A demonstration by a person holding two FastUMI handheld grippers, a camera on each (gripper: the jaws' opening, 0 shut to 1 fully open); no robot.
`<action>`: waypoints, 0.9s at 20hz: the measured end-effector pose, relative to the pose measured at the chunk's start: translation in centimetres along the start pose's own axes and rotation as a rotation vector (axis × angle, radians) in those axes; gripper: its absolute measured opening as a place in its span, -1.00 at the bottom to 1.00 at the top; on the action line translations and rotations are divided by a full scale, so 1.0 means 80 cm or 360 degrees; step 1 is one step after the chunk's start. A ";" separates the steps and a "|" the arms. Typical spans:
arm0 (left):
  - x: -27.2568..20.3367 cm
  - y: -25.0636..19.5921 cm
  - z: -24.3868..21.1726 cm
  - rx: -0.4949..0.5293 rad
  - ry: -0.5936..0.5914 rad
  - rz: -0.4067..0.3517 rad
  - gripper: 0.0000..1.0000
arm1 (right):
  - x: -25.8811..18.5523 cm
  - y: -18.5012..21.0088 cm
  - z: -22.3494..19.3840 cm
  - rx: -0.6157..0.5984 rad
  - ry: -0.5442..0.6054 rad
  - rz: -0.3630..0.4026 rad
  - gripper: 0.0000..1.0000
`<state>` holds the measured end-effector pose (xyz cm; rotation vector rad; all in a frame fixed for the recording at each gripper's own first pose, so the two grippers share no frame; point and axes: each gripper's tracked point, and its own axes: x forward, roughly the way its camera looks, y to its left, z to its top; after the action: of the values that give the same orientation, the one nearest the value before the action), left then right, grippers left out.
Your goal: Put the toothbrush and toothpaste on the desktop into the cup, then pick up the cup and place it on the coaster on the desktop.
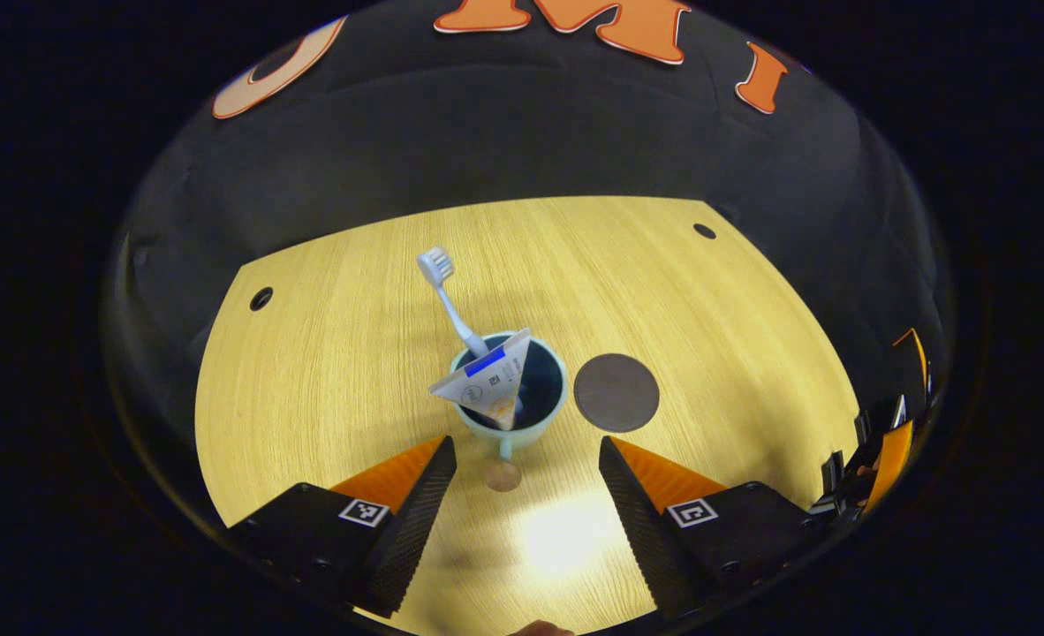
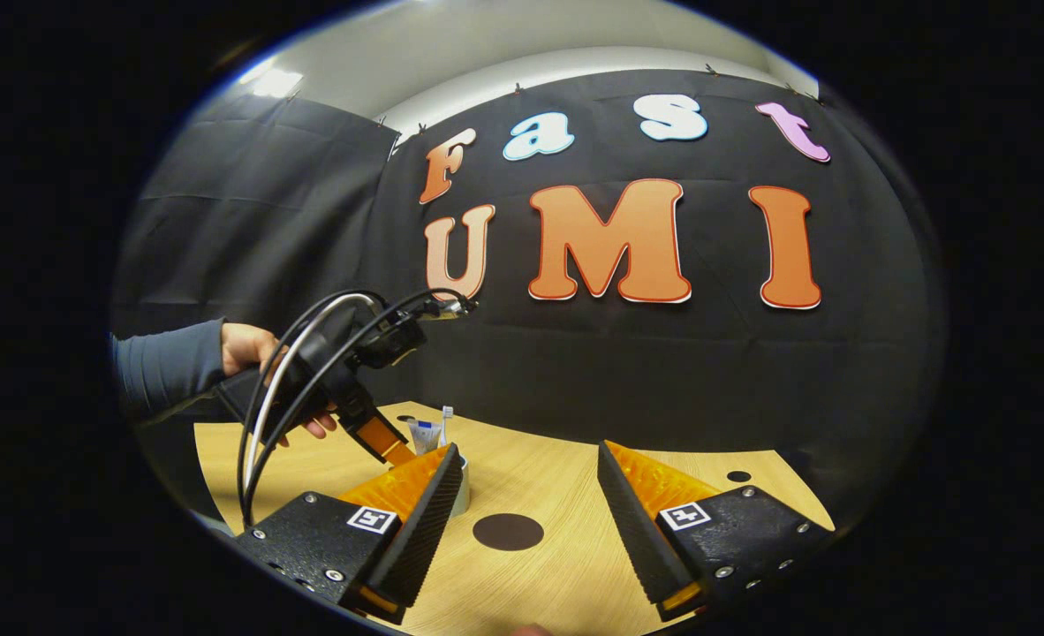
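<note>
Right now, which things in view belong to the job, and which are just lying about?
Job: cup, toothbrush and toothpaste standing in it, coaster beside it, left gripper.
Just there: desktop, its holes, right gripper.

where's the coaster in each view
Left gripper view: the coaster lies right of centre on the table, just right of the cup.
Right gripper view: the coaster lies low in the picture, between this gripper's fingers.
Shared landmark: the cup holding the toothbrush.

cup (image 2: 461, 491): mostly hidden behind right gripper (image 2: 529, 521) finger | toothbrush (image 2: 446, 422): tiny, perhaps upright
</note>
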<state>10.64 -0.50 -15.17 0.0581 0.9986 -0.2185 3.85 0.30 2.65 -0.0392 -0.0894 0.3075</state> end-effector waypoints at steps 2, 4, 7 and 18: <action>0.018 0.004 -0.006 0.0002 0.0062 0.0005 0.96 | -0.004 0.001 -0.005 0.0002 0.0007 0.0001 0.87; 0.027 0.001 -0.009 0.0011 0.0122 0.0011 0.96 | -0.006 0.002 -0.008 0.0015 0.0015 0.0002 0.87; 0.033 -0.024 -0.014 0.0021 0.0185 0.0018 0.82 | -0.011 -0.003 -0.009 0.0012 0.0015 -0.0012 0.87; 0.002 -0.108 -0.033 -0.0095 0.0227 0.0149 -0.47 | -0.029 -0.018 -0.018 0.0086 0.0019 -0.0078 0.88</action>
<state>6.74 -8.55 -16.31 0.0665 1.1414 -0.0998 2.25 -1.79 1.08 0.0146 -0.0699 0.2608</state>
